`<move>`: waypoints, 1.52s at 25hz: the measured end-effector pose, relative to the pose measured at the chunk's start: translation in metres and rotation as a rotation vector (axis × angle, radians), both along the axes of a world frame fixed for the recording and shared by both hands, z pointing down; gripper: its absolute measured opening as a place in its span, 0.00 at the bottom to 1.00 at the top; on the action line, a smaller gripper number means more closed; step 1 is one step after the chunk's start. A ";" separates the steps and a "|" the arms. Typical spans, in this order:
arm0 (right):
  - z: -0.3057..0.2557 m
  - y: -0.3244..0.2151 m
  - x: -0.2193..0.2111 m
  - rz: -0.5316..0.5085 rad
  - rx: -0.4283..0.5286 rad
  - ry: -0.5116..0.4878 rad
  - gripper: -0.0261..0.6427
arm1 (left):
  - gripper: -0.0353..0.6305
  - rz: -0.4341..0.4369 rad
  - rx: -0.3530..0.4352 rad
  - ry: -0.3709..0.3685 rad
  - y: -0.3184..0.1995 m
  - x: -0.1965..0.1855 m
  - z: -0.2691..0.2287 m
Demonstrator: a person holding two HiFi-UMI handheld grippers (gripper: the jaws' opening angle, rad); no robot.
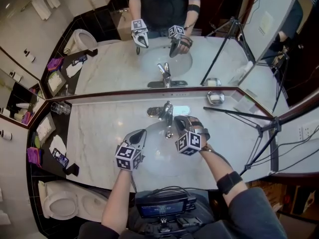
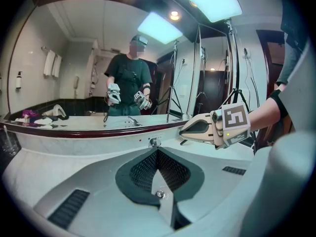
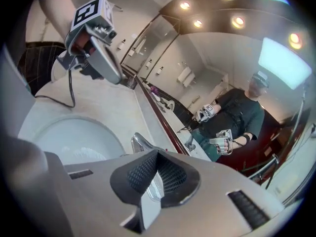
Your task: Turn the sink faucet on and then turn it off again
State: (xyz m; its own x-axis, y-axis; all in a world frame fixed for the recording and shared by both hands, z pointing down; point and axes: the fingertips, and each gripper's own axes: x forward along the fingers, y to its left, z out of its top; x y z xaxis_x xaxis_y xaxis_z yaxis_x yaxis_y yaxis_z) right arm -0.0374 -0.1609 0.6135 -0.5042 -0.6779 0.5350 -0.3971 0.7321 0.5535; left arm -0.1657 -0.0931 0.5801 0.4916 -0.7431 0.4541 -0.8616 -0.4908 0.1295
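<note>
1. The faucet (image 1: 167,114) stands at the back edge of the basin (image 1: 158,159), right under the mirror (image 1: 114,66), with its spout reaching out over the bowl.
2. The right tongs (image 1: 177,119) sit just beside the faucet on its right, tips aimed at its top. Their jaws are closed, pad against pad. From the right gripper view the chrome lever shows just past the tips, and I cannot tell whether they touch it.
3. The left tongs (image 1: 142,132) hang over the left side of the basin, a little apart from the faucet. Their jaws are closed too, with nothing between them.
4. The faucet is polished chrome, curved and mirror-bright. The basin is a smooth white round bowl set into a pale, glossy marble counter (image 1: 99,133) edged with a dark red-brown strip at the mirror.
5. The tongs' pads are black with a fine mesh pattern, set in grey-white plastic shells.
6. At the counter's left end stand clear glass tumblers (image 1: 60,107); what they hold I cannot make out. Beside them a tray (image 1: 44,128) carries small pale items.
7. Right of the faucet sits a small shiny round dish (image 1: 215,97), its contents unclear, near a black tripod (image 1: 259,133).
</note>
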 end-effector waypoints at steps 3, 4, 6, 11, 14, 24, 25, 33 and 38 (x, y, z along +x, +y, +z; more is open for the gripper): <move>-0.008 0.007 0.019 0.104 -0.087 -0.135 0.07 | 0.06 -0.003 0.002 0.003 0.003 0.000 -0.001; -0.010 0.010 0.026 0.140 -0.127 -0.190 0.07 | 0.06 -0.002 0.003 0.003 0.004 0.001 -0.002; -0.014 0.014 0.041 0.216 -0.204 -0.303 0.07 | 0.06 -0.001 0.007 0.005 0.007 0.002 -0.003; -0.035 0.019 0.081 0.369 -0.269 -0.471 0.06 | 0.06 0.003 0.020 0.012 0.011 0.006 -0.010; -0.032 0.022 0.106 0.438 -0.278 -0.528 0.06 | 0.06 0.003 0.027 0.018 0.014 0.008 -0.012; -0.040 0.040 0.134 0.492 -0.251 -0.581 0.06 | 0.06 -0.012 0.056 0.027 0.021 0.004 -0.027; -0.041 0.042 0.135 0.492 -0.247 -0.579 0.06 | 0.06 -0.013 0.057 0.028 0.022 0.004 -0.028; -0.038 0.050 0.143 0.510 -0.253 -0.571 0.06 | 0.06 -0.019 0.066 0.028 0.026 0.002 -0.032; -0.036 0.054 0.141 0.507 -0.258 -0.563 0.06 | 0.06 -0.020 0.064 0.030 0.027 0.000 -0.031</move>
